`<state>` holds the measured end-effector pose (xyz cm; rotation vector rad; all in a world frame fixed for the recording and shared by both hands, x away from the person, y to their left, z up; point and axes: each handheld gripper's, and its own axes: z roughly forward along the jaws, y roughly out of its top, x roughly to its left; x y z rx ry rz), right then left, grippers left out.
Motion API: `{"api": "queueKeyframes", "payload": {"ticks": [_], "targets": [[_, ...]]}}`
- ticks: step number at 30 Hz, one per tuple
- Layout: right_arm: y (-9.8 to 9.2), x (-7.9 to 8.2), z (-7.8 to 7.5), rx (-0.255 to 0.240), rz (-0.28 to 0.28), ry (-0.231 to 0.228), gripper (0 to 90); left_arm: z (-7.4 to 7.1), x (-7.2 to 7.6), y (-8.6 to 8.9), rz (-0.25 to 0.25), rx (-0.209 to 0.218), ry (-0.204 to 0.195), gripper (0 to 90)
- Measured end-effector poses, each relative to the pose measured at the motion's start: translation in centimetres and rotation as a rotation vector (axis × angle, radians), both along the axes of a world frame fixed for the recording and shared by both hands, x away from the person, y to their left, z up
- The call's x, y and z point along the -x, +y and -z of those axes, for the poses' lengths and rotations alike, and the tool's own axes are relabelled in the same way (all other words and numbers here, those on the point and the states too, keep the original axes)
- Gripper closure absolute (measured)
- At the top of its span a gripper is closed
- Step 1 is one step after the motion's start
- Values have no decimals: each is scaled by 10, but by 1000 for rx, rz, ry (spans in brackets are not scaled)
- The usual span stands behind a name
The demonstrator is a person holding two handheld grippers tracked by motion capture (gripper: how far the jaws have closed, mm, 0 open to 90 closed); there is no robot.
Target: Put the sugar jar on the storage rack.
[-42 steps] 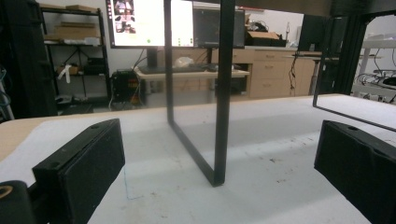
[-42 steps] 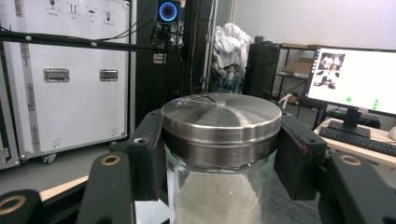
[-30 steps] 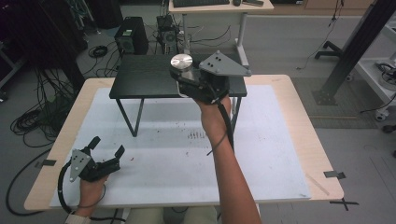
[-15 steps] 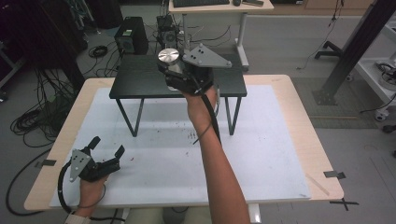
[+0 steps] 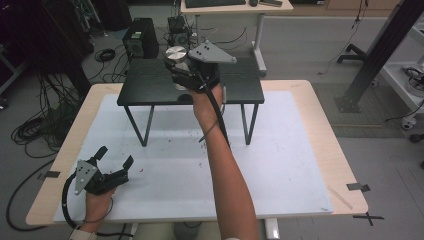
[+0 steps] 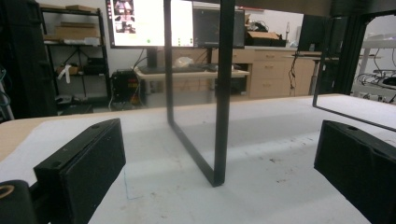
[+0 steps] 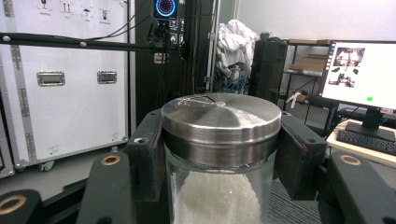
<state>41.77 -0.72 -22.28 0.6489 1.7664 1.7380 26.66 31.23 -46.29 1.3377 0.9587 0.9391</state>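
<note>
Nearest the person, the left gripper is held low over the white mat at the near left of the wooden table. Its jaws are spread wide, and nothing is gripped or touched by them. In the left gripper view the two black jaws are seen far apart, with a leg of the black stand between them but farther off.

Farther out, the right gripper is held above the black stand's top, at the end of an outstretched forearm. Its jaws are clamped on a glass jar just below the metal lid. In the right gripper view both pads are pressed against the jar's neck, one on each side. White grains are seen inside the glass.

The jar's lower part is cut off by the frame edge in the right gripper view and is covered by the gripper in the high view, so it cannot be told whether the jar's base rests on the stand.

Two grippers, one jar with one lid, one black stand and one mat are counted. Behind the table, a desk and computer cases are seen dimly on the floor.
</note>
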Motion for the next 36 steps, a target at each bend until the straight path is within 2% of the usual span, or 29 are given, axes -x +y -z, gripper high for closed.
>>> {"api": "queueKeyframes", "payload": {"ticks": [18,36], "targets": [[22,-29,10,-7,5,22,427,0,0,0,0,6,-1,23],[28,-44,20,4,28,53,427,0,0,0,0,6,-1,23]]}}
